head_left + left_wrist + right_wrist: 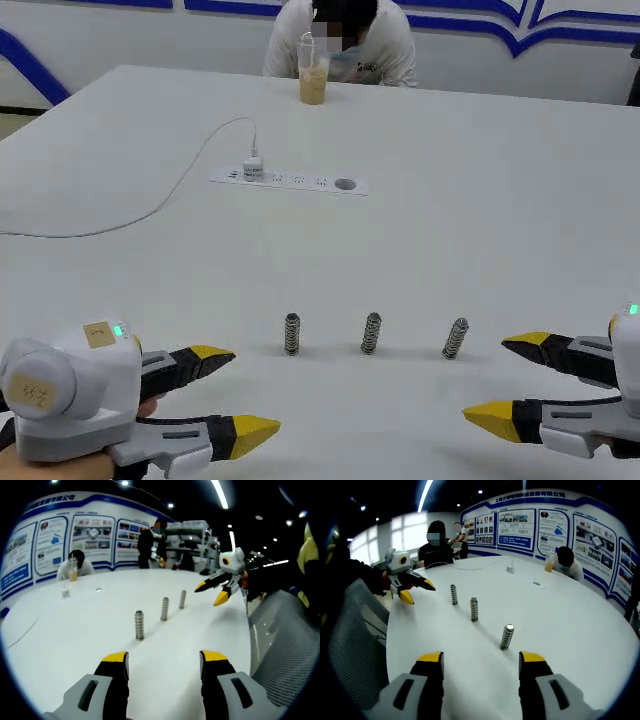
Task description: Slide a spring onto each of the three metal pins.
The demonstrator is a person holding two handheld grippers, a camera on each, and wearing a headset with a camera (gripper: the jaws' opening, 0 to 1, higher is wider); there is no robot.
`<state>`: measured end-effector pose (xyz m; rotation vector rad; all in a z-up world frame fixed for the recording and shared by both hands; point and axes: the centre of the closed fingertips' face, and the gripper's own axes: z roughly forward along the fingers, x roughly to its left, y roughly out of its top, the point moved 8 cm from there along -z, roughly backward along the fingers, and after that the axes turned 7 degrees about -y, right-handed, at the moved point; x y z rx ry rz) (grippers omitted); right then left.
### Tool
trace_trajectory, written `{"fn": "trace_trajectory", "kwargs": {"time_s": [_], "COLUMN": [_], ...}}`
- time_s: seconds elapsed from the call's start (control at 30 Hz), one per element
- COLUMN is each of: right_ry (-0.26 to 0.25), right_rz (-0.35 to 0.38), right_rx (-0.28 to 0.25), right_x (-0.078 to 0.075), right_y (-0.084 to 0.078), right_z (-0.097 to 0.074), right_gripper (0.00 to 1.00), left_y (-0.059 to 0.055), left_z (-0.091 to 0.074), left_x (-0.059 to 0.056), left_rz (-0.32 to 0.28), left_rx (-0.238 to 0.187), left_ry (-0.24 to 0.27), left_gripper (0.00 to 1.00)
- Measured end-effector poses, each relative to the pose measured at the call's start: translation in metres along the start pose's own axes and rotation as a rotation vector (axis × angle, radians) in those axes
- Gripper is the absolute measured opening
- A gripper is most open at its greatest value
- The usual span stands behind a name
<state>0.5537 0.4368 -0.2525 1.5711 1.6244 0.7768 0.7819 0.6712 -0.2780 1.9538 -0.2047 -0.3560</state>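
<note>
Both grippers sitting spread and empty, flanking the springs.
Left gripper (248, 392) lower left and right gripper (490, 377) lower right are pinching nothing. Three springs (371, 332) are standing in a row lower centre on the table (450, 230). The rightmost spring (456, 338) is leaning, so a brushing jaw is risking a topple.

We see a white table (480, 250) carrying three silvery-grey springs (371, 333), ribbed with dark coil lines. Our left gripper (248, 390) and right gripper (490, 377) are pale grey with black jaws and yellow tips. Far off, a cup (313, 80) holds tan liquid before a white wall (150, 35) striped blue.
</note>
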Motion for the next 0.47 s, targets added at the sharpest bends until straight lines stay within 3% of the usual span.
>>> {"fn": "trace_trajectory", "kwargs": {"time_s": [0.47], "right_ry": [-0.001], "right_rz": [0.005], "right_rx": [0.001], "right_x": [-0.0019], "right_y": [-0.0027], "right_z": [0.0003], "right_gripper": [0.62], "left_y": [0.0008], "left_z": [0.0003], "left_x": [-0.0006], "left_rz": [0.000], "left_rx": [0.001], "left_ry": [-0.001], "left_gripper": [0.58]}}
